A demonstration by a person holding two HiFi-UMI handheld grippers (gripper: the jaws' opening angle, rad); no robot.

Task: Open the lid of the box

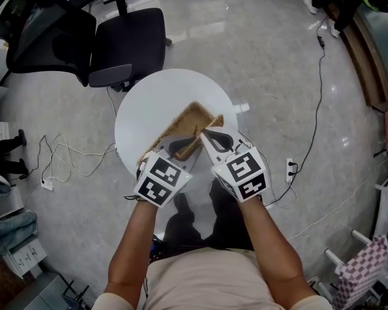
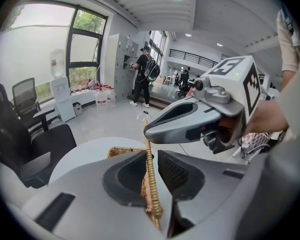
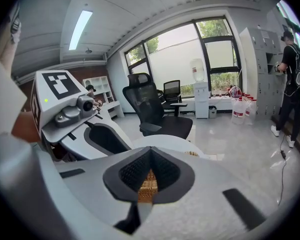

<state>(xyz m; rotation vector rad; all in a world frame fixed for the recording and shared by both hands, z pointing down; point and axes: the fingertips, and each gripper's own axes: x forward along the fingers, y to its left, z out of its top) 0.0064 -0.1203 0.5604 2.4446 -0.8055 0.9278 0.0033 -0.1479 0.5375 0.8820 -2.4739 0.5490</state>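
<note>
Overhead, two hand-held grippers meet at a wicker box point(image 1: 189, 120) that lies toward the near edge of a round white table point(image 1: 139, 118). The only print in plain sight is the pattern of black-and-white squares on the cubes of the left gripper point(image 1: 179, 148) and the right gripper point(image 1: 210, 136). The red labels on the water jugs point(image 2: 101, 97) by the window wall are too small to read.

From the head view the jaw tips are mostly covered by the gripper bodies, and the box's shape is hard to read: a tan woven panel lies tilted, with a darker strip between the two grippers.

The left gripper view shows its jaws pinching the woven rim of the lid point(image 2: 149, 156), which stands upright and edge-on between the pads. A corner of the box rests on the table behind, and the right gripper crosses above.

In the right gripper view the pads are pressed together on a patch of wicker; whether that is lid or box wall cannot be told.

Only the head view takes in the black office chair point(image 1: 126, 41), the white cables point(image 1: 64, 150) and the power strip point(image 1: 290, 168) on the floor. Only the gripper views show the water dispenser point(image 3: 200, 91) and a person point(image 2: 145, 76) with a backpack at the lockers point(image 2: 121, 66).
</note>
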